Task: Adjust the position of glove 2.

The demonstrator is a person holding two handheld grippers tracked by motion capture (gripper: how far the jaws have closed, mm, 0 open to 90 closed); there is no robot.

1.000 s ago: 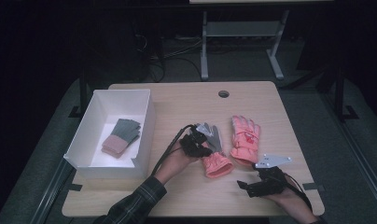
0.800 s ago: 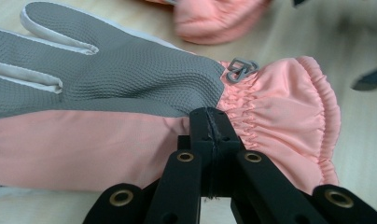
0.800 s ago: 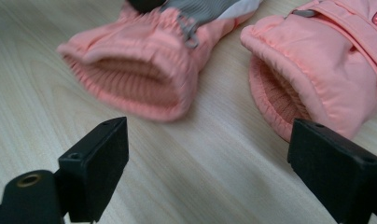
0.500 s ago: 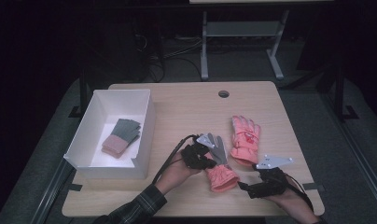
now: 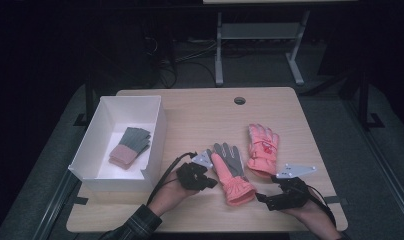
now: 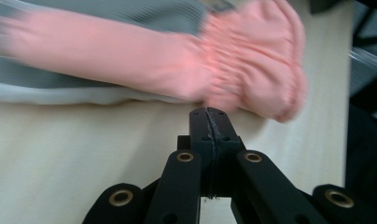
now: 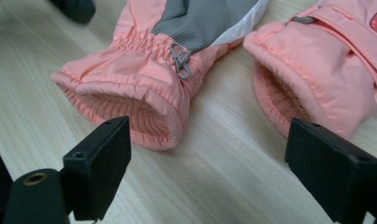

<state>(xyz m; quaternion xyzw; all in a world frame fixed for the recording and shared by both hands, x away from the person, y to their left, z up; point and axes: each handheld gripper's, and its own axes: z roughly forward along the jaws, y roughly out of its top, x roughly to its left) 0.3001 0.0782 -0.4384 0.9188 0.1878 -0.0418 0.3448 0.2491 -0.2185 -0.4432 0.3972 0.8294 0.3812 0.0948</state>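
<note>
A pink glove with a grey palm (image 5: 231,172) lies palm up near the table's front edge, cuff toward me. A second pink glove (image 5: 262,147) lies just to its right. My left gripper (image 5: 210,181) rests against the left side of the grey-palmed glove. In the left gripper view that gripper (image 6: 207,115) is shut, its tips at the edge of the blurred glove (image 6: 177,65), with nothing seen between the jaws. My right gripper (image 5: 267,200) sits right of the cuff. Seen close up, the right gripper (image 7: 214,163) stands open before the cuff (image 7: 130,102) and the other glove (image 7: 317,70).
A white box (image 5: 157,127) stands at the table's left and holds a folded grey and pink glove pair (image 5: 130,147). A round cable hole (image 5: 239,100) is in the table's far edge. Dark floor and a metal frame lie beyond.
My left hand has drawn back toward the near edge, uncovering the grey palm of the glove, which slid a little nearer. The right gripper has stayed put.
</note>
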